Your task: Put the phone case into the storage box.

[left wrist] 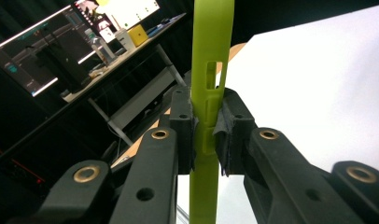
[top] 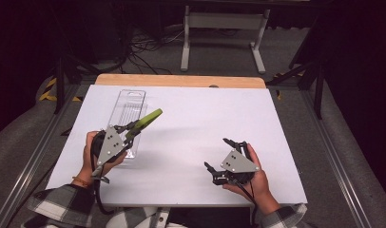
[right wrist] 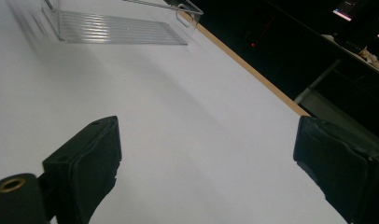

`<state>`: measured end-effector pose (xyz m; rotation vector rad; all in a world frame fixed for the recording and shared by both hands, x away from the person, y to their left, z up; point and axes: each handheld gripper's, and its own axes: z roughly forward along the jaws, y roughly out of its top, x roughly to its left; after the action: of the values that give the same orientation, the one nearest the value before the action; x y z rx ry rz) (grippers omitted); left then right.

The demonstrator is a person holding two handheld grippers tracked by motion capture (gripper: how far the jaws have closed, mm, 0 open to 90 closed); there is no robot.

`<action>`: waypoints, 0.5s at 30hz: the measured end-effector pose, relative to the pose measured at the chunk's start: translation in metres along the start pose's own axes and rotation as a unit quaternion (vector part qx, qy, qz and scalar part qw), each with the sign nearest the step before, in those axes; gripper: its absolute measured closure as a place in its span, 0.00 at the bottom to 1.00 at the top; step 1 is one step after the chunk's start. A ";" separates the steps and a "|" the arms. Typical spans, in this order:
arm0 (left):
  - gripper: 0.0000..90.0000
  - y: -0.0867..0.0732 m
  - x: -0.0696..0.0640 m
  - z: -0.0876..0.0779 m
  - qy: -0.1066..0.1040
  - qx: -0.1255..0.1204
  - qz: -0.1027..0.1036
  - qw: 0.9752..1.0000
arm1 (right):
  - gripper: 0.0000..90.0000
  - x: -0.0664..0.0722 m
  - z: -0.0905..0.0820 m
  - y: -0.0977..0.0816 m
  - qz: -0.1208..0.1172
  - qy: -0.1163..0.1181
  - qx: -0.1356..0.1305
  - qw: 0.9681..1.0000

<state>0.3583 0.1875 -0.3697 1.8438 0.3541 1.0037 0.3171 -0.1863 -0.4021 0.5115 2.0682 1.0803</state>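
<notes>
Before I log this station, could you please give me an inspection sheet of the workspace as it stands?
Surface: white board on a wooden table, mostly bare.
Job's things: green tool held above the near end of the clear plastic tray, which lies flat at the board's left.
Clutter: nothing seen.
Grippers: left gripper shut on the green tool's handle; right gripper open, holding nothing, low over the board.
Cables: one trails from each gripper toward the person; loose cables on the floor beyond the table.
Surroundings: white frame legs, dark curtains, a desk with lit monitors.
</notes>
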 end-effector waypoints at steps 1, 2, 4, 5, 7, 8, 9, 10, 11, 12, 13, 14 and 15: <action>0.87 0.000 0.003 0.000 0.000 -0.001 -0.004 1.000 | 0.09 0.000 0.000 0.000 0.001 0.000 -0.001 1.000; 0.87 -0.001 0.007 -0.001 0.001 -0.004 -0.015 1.000 | 0.09 0.000 0.000 0.000 0.002 0.000 -0.001 1.000; 0.87 -0.002 0.013 -0.002 0.002 -0.006 -0.026 1.000 | 0.09 0.000 0.000 0.000 0.001 -0.001 0.002 1.000; 0.87 -0.002 0.013 -0.002 0.002 -0.006 -0.026 1.000 | 0.09 0.000 0.001 0.000 0.001 -0.001 0.002 1.000; 0.87 -0.004 0.019 -0.003 0.002 -0.010 -0.038 0.999 | 0.09 0.000 0.001 0.000 0.001 -0.002 0.004 1.000; 0.87 -0.005 0.022 -0.004 0.003 -0.010 -0.041 0.999 | 0.09 -0.001 0.001 0.000 0.002 -0.004 0.005 1.000; 0.87 -0.006 0.025 -0.004 0.002 -0.011 -0.049 0.999 | 0.09 -0.001 0.001 0.000 0.002 -0.004 0.005 1.000; 0.87 -0.007 0.029 -0.004 0.001 -0.011 -0.057 0.998 | 0.09 -0.001 0.001 0.000 0.003 -0.004 0.006 1.000; 0.87 -0.009 0.033 -0.004 -0.002 -0.012 -0.067 0.998 | 0.09 -0.001 0.002 -0.001 0.004 -0.004 0.007 1.000; 0.87 -0.010 0.036 -0.003 -0.004 -0.011 -0.072 0.997 | 0.09 -0.001 0.002 -0.001 0.002 -0.006 0.008 1.000; 0.87 -0.012 0.039 -0.003 -0.004 -0.011 -0.078 0.997 | 0.09 -0.001 0.002 -0.001 0.003 -0.005 0.008 1.000; 0.87 -0.014 0.042 -0.002 -0.005 -0.012 -0.086 0.996 | 0.09 -0.002 0.002 -0.001 0.004 -0.005 0.008 1.000; 0.87 -0.015 0.045 -0.002 -0.004 -0.012 -0.089 0.996 | 0.09 -0.002 0.003 -0.001 0.003 -0.005 0.007 1.000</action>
<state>0.3873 0.2236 -0.3603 1.7599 0.4904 0.8730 0.3204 -0.1868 -0.4030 0.5296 2.0672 1.0659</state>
